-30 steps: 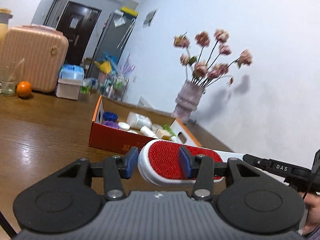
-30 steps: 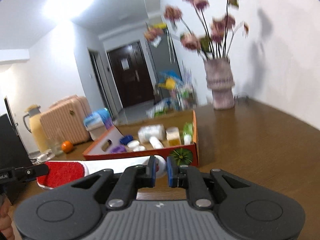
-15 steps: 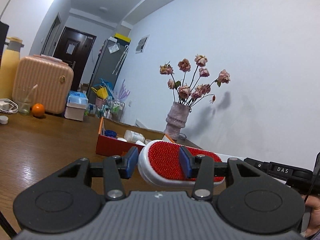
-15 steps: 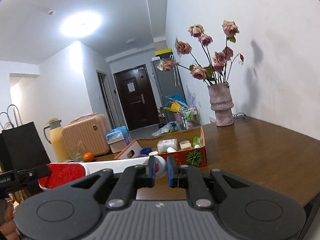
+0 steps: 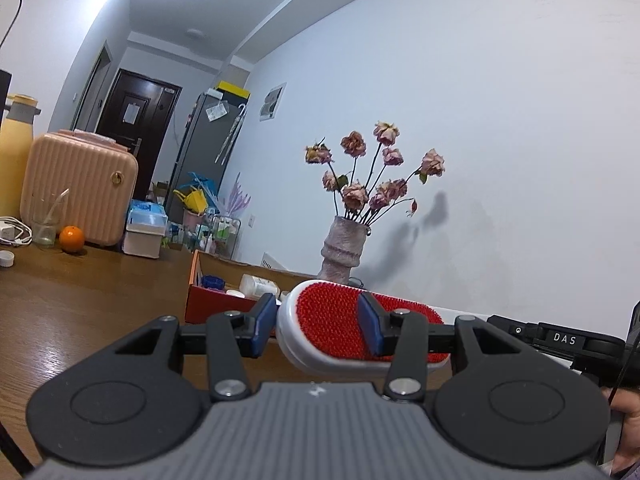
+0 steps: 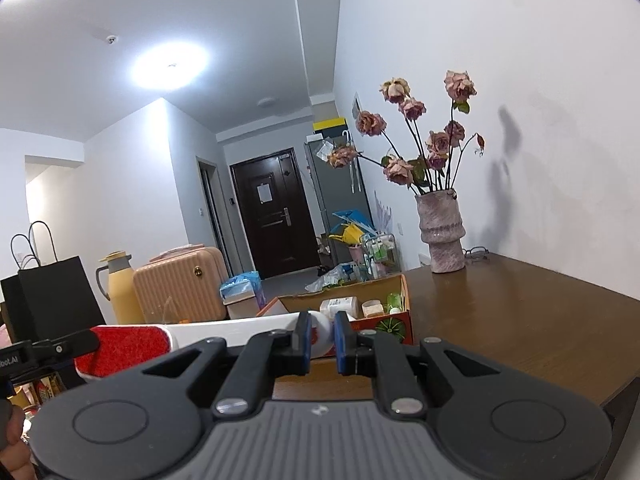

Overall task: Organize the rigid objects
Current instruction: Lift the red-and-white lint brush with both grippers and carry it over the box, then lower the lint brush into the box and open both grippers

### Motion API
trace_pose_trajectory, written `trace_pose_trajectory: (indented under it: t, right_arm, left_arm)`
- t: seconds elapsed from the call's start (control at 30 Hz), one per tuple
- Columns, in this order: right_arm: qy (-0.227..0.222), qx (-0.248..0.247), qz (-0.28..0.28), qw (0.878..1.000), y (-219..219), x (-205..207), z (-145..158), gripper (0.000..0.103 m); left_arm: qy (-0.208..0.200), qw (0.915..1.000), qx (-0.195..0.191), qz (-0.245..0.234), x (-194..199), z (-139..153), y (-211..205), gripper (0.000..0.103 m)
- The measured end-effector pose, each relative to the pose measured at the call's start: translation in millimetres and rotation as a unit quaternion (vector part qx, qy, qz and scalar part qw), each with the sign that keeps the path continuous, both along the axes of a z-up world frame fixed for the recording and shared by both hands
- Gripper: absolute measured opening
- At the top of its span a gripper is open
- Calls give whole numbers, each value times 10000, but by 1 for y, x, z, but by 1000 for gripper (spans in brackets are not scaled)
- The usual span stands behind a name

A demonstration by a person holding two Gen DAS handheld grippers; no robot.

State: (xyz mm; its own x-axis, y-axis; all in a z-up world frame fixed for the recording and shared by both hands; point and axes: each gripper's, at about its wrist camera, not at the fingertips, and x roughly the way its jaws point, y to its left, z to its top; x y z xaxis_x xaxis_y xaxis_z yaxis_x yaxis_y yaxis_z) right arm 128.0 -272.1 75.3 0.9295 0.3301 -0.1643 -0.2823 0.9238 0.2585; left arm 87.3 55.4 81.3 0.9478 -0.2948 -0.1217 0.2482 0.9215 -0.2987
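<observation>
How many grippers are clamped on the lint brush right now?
2. The left gripper grips the lint brush at its red bristle head; the right gripper grips its white handle end.

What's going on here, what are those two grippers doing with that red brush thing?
A person is holding a red-and-white lint brush in the air with both handheld grippers. The left gripper clamps the red bristled head, and the right gripper pinches the end of the white handle. The brush hangs level above the wooden table, in front of an orange cardboard box that already holds bottles and jars. It has not gone into the box yet.
</observation>
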Motion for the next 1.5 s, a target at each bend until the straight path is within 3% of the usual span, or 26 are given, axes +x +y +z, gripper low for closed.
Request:
trace_pose_trajectory:
  t: [0.27, 0.67, 1.0, 1.27, 1.37, 1.5]
  right_arm:
    - [125, -131, -6, 9998, 14, 56, 1, 12]
    - [307, -98, -22, 9995, 24, 210, 6, 12]
    - [1188, 97, 132, 9928, 26, 348, -36, 12]
    - [1841, -345, 331, 9817, 38, 404, -65, 14]
    - [1952, -497, 432, 9785, 41, 410, -69, 14]
    - [2034, -948, 440, 9735, 50, 411, -73, 14]
  left_arm:
    - [154, 9999, 45, 21, 61, 3, 9, 45]
    - [462, 9985, 259, -151, 228, 14, 23, 45]
    - [1210, 9921, 330, -57, 353, -22, 27, 45]
    - [1875, 9819, 267, 60, 396, -56, 32, 46]
    - [2039, 9776, 518, 110, 400, -66, 29, 46]
    - [2309, 9719, 454, 28, 404, -76, 30, 46]
